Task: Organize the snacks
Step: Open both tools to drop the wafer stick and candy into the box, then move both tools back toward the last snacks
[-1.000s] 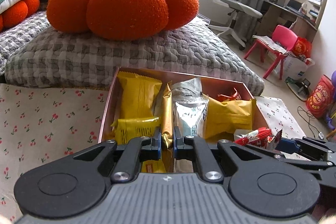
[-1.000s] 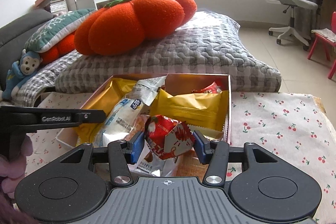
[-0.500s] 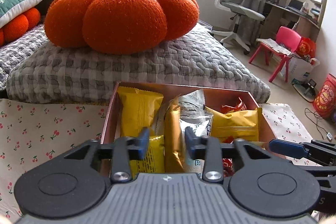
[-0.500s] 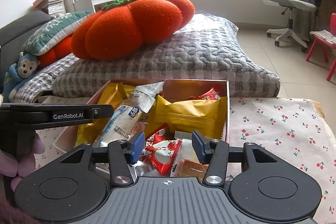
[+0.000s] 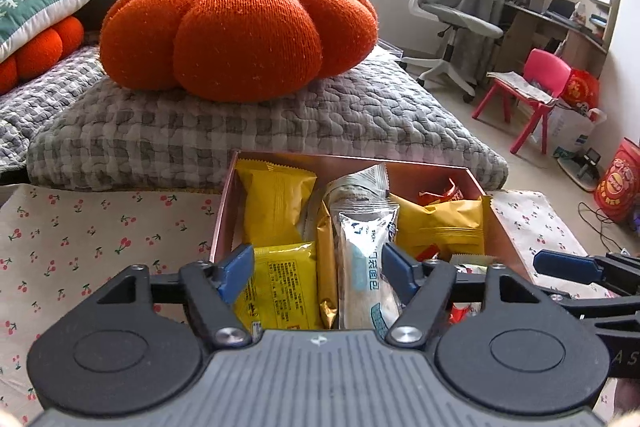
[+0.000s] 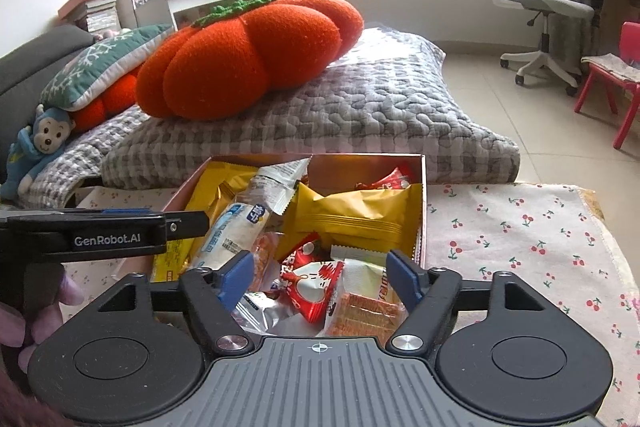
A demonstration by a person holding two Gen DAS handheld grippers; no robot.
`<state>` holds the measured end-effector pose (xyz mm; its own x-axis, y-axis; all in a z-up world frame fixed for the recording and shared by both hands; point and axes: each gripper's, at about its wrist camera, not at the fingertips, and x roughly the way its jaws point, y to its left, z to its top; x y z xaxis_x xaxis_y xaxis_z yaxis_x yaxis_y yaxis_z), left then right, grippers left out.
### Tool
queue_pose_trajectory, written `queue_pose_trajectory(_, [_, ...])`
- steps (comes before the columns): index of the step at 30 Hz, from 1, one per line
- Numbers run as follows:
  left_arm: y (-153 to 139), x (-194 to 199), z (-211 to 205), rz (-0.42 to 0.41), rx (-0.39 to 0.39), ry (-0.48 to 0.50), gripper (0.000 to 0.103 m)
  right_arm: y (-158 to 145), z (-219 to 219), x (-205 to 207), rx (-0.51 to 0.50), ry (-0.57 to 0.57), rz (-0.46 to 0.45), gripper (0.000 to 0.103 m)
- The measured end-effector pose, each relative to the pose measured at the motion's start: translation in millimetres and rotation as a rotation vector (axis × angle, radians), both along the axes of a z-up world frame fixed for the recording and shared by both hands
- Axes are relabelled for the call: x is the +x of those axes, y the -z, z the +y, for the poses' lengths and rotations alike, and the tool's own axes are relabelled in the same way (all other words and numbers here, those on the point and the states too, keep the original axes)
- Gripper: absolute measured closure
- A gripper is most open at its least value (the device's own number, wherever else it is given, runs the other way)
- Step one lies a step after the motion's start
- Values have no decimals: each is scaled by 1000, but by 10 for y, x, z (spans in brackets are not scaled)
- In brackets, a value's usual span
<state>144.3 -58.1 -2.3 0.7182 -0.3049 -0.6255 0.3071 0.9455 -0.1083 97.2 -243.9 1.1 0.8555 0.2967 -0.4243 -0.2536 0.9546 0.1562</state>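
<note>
A pink box (image 5: 224, 211) on the cherry-print cloth holds several snack packets. My left gripper (image 5: 318, 267) hovers over its near-left part with its jaws opening. A slim gold packet (image 5: 326, 259), a yellow packet (image 5: 280, 283) and a white-blue packet (image 5: 366, 255) lie below and between the pads, none pressed. My right gripper (image 6: 320, 275) hangs over the box's (image 6: 423, 195) near-right part, jaws also opening. A red-and-white packet (image 6: 310, 279) and a wafer packet (image 6: 364, 307) lie loose beneath it.
A grey quilted cushion (image 5: 240, 131) with a big orange pumpkin pillow (image 5: 240, 35) sits right behind the box. Cherry-print cloth (image 6: 520, 239) spreads to both sides. A hand (image 6: 24, 323) holds the left gripper's handle. An office chair and a pink stool stand far right.
The left jaws let go of the gold packet and spread apart. The right jaws released the red-and-white packet, which dropped into the box, then widened.
</note>
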Motion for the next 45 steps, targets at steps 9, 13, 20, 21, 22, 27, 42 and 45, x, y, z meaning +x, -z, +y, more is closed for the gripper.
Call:
queue_pose_trajectory(9, [-41, -192, 79, 8, 2, 7, 24, -102, 7, -223, -11, -6, -10, 19])
queue_pose_trajectory(13, [-52, -288, 121, 9, 4, 10, 18, -131, 24, -354, -17, -15, -13, 16])
queue_pose_trajectory(20, [-67, -539, 226, 4, 22, 18, 8, -118, 78, -599, -43, -40, -15, 12])
queue_pose_trajectory(21, [-67, -567, 237, 4, 25, 19, 7, -114, 84, -632, -45, -43, -15, 11])
queue_pose_trajectory(22, [-66, -598, 253, 3, 28, 19, 5, -109, 89, -671, -46, -47, -15, 11])
queue_pose_trajectory(27, [-50, -755, 329, 8, 43, 13, 1, -73, 118, -837, -69, -52, -21, 6])
queue_pose_trajectory(42, [167, -1110, 488, 34, 98, 33, 0, 194, 108, -1205, -145, -67, -10, 5])
queue_pose_trajectory(45, [244, -1138, 492, 40, 145, 33, 0, 269, 135, -1256, -166, -71, -10, 4])
